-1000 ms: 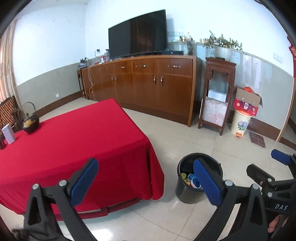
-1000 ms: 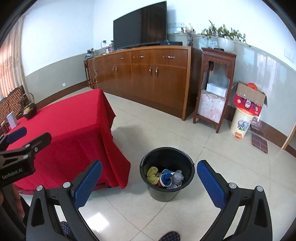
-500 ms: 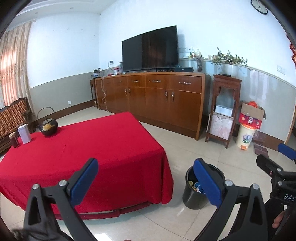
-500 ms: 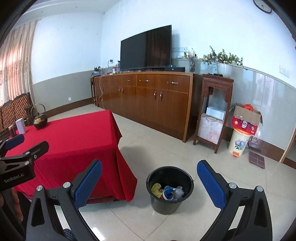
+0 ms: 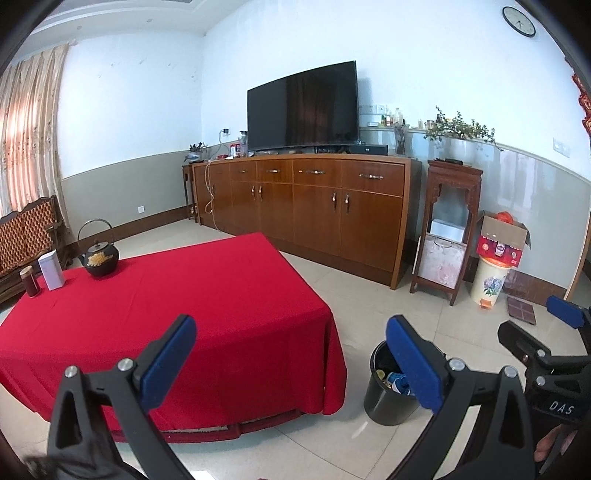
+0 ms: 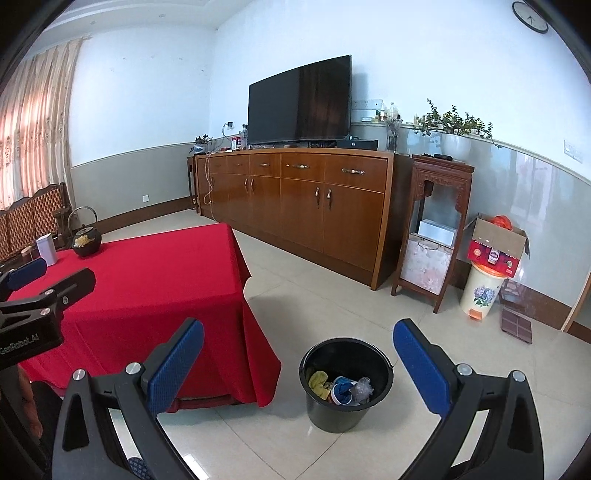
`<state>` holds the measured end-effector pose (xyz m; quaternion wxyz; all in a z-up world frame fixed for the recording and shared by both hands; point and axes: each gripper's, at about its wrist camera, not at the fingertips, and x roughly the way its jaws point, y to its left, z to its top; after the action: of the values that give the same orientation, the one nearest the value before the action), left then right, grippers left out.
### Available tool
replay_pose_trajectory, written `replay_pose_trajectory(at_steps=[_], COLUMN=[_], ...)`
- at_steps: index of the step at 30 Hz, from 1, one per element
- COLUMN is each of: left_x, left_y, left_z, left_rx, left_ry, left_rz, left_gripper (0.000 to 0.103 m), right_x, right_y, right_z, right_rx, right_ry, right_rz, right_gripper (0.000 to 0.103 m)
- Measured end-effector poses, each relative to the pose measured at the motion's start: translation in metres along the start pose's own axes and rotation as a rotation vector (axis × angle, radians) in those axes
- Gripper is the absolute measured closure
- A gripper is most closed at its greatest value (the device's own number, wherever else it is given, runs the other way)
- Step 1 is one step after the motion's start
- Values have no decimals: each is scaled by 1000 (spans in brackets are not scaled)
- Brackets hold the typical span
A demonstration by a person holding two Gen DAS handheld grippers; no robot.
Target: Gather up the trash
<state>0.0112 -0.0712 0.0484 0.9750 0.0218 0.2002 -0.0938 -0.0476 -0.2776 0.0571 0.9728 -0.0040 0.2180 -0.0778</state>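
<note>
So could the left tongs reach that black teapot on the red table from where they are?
Probably not without moving closer. The left tongs hang open and empty over the near edge of the red table, while the black teapot sits at the far corner. Nothing stands in between, so the way across looks free.

A table under a red cloth (image 5: 207, 295) carries, at its far left end, a black teapot (image 5: 99, 260), white box (image 5: 51, 269) and dark jar (image 5: 29, 281).

place: pretty clearly a home living room
tv wall: big flat TV (image 5: 303, 107) on a long wooden sideboard (image 5: 306, 206)
middle: my counter (image 5: 166, 314) with a red cloth, teapot (image 5: 99, 258) on it
extras: curtains (image 5: 26, 129), wall clock (image 5: 518, 21), tiled floor (image 6: 295, 295)
</note>
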Motion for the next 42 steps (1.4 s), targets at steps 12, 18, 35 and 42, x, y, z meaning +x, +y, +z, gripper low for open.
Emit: replay_pose_trajectory(at_steps=[12, 18, 35, 42], left_x=[-1, -1, 0, 1], left_y=[0, -1, 0, 0], left_z=[1, 1, -1, -4], left_rx=[3, 2, 11, 16], left_ry=[0, 2, 5, 8], left_rz=[-3, -1, -4, -13], left_gripper=[0, 0, 0, 0], right_x=[2, 0, 1, 1], right_y=[0, -2, 3, 4], right_z=[-2, -2, -7, -9], right_rx=[0, 2, 10, 14], right_ry=[0, -1, 7, 7], right_rz=[0, 0, -6, -7], right_gripper=[0, 0, 0, 0])
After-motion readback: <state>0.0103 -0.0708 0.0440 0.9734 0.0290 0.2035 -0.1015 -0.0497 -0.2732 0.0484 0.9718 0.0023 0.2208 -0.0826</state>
